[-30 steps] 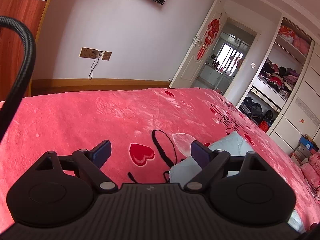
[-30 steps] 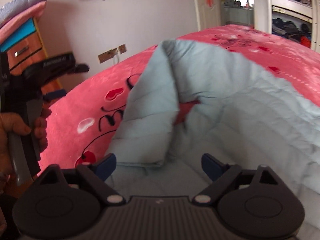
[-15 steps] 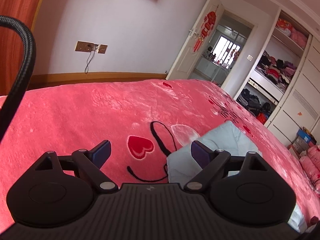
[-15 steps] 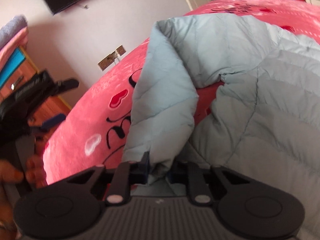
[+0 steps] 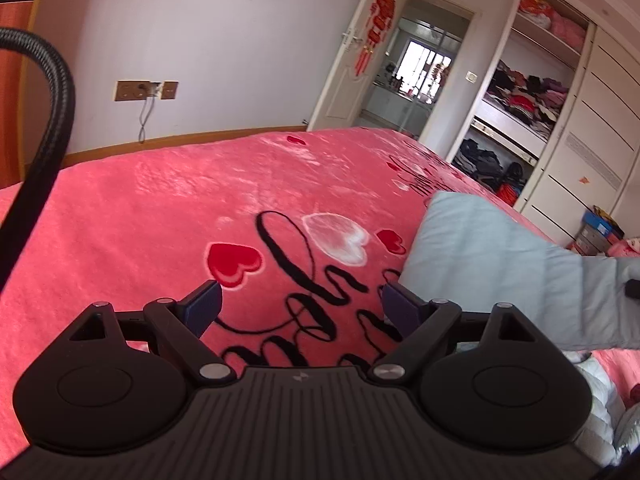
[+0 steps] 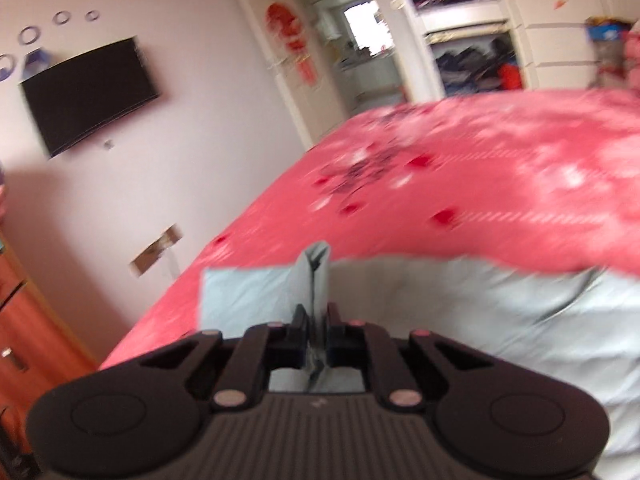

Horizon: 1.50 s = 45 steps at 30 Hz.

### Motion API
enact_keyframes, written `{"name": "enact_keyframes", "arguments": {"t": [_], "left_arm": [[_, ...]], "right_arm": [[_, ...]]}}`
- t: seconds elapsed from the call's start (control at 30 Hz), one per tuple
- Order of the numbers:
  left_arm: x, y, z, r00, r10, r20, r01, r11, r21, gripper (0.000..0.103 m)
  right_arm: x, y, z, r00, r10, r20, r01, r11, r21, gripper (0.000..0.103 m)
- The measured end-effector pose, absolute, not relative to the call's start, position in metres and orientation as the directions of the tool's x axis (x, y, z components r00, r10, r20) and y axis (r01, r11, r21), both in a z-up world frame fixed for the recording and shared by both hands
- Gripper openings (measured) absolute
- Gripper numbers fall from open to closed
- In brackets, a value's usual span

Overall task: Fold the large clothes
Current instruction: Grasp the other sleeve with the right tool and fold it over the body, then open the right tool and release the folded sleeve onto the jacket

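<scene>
right tool (image 6: 316, 322) is clamped on a pinch of the pale blue jacket (image 6: 500, 320) now, a thin fold of fabric standing up between the two fingers. a second ago those fingers stood wide apart over the rumpled padding; half a second ago they were already closing on the edge, and now they're together on it. the right wrist view has swung hard too: before it looked down into the bunched jacket, now it looks across the bed (image 6: 520, 184) toward the doorway (image 6: 360, 52) and the wall tv (image 6: 88, 92), all smeared with motion blur. the jacket lies along the near edge of the pink heart blanket, its pinched corner pulled up off the rest.

left tool (image 5: 301, 302) hovers with its fingers well apart, nothing between them but blanket print. from that side the jacket (image 5: 500, 264) now shows as a stretched, flatter panel at the right, reaching further into view than the small lump seen a second ago. the open wardrobe (image 5: 520, 92) sits behind.
</scene>
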<state>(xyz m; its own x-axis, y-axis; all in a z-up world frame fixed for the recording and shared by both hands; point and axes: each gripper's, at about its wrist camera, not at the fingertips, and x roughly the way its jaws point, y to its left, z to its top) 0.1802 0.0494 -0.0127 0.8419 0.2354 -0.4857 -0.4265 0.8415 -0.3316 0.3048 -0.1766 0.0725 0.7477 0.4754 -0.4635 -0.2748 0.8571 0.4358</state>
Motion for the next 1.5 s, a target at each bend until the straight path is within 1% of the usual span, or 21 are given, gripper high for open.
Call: {"name": "enact_keyframes", "arguments": {"t": [0.07, 0.17, 0.37, 0.43, 0.53, 0.67, 0.73, 0.8, 0.9, 0.93, 0.97, 1.03, 1.1, 1.2, 1.27, 1.4, 1.5], "left_arm": [[0.183, 0.045, -0.013, 0.845, 0.223, -0.487, -0.408, 0.856, -0.317, 0.103], [0.185, 0.043, -0.012, 0.854, 0.198, -0.482, -0.377, 0.873, -0.31, 0.103], [0.188, 0.037, -0.013, 0.868, 0.143, -0.475, -0.303, 0.911, -0.28, 0.103], [0.188, 0.033, -0.015, 0.87, 0.13, -0.475, -0.285, 0.92, -0.271, 0.103], [0.19, 0.039, -0.017, 0.869, 0.107, -0.482, -0.258, 0.931, -0.26, 0.103], [0.191, 0.043, -0.019, 0.865, 0.068, -0.497, -0.219, 0.943, -0.251, 0.103], [0.192, 0.046, -0.021, 0.855, 0.026, -0.518, -0.187, 0.947, -0.261, 0.103], [0.19, 0.048, -0.025, 0.842, -0.012, -0.54, -0.162, 0.948, -0.274, 0.103], [0.189, 0.052, -0.033, 0.8, -0.106, -0.59, -0.107, 0.943, -0.314, 0.103], [0.188, 0.054, -0.035, 0.788, -0.136, -0.601, -0.095, 0.937, -0.337, 0.103], [0.187, 0.055, -0.039, 0.773, -0.172, -0.611, -0.081, 0.928, -0.364, 0.103], [0.186, 0.057, -0.045, 0.731, -0.231, -0.642, -0.062, 0.915, -0.399, 0.103], [0.186, 0.054, -0.051, 0.686, -0.26, -0.68, -0.049, 0.915, -0.399, 0.103], [0.18, 0.043, -0.054, 0.666, -0.246, -0.704, -0.009, 0.941, -0.337, 0.103], [0.174, 0.035, -0.053, 0.655, -0.255, -0.711, 0.018, 0.946, -0.323, 0.103], [0.157, 0.02, -0.05, 0.636, -0.256, -0.728, 0.072, 0.959, -0.274, 0.103], [0.137, 0.007, -0.048, 0.614, -0.273, -0.741, 0.115, 0.959, -0.259, 0.103]], "right_arm": [[0.316, -0.208, 0.076, 0.779, 0.4, -0.484, -0.201, 0.889, 0.411, 0.005], [0.327, -0.25, 0.068, 0.792, 0.281, -0.542, -0.091, 0.932, 0.35, 0.005], [0.323, -0.318, 0.01, 0.735, 0.067, -0.675, 0.105, 0.972, 0.211, 0.005], [0.32, -0.335, -0.015, 0.711, 0.032, -0.703, 0.15, 0.969, 0.196, 0.005], [0.316, -0.348, -0.042, 0.685, 0.035, -0.728, 0.17, 0.964, 0.206, 0.005], [0.311, -0.345, -0.053, 0.684, 0.029, -0.729, 0.156, 0.97, 0.186, 0.009], [0.308, -0.344, -0.05, 0.692, 0.024, -0.721, 0.155, 0.971, 0.181, 0.02], [0.302, -0.344, -0.041, 0.712, 0.038, -0.701, 0.147, 0.969, 0.201, 0.047], [0.284, -0.349, -0.022, 0.754, 0.057, -0.654, 0.153, 0.953, 0.26, 0.063], [0.276, -0.351, -0.016, 0.764, 0.068, -0.642, 0.153, 0.947, 0.282, 0.066], [0.268, -0.354, -0.013, 0.771, 0.078, -0.632, 0.153, 0.941, 0.303, 0.071], [0.25, -0.359, -0.007, 0.781, 0.089, -0.618, 0.161, 0.927, 0.337, 0.074], [0.23, -0.363, -0.005, 0.791, 0.09, -0.606, 0.173, 0.916, 0.362, 0.079], [0.202, -0.37, -0.013, 0.787, 0.106, -0.608, 0.185, 0.9, 0.396, 0.084], [0.187, -0.375, -0.022, 0.77, 0.104, -0.63, 0.202, 0.896, 0.396, 0.088], [0.171, -0.384, -0.043, 0.743, 0.073, -0.665, 0.232, 0.904, 0.359, 0.089], [0.166, -0.39, -0.057, 0.732, 0.078, -0.676, 0.251, 0.892, 0.375, 0.091]]}}
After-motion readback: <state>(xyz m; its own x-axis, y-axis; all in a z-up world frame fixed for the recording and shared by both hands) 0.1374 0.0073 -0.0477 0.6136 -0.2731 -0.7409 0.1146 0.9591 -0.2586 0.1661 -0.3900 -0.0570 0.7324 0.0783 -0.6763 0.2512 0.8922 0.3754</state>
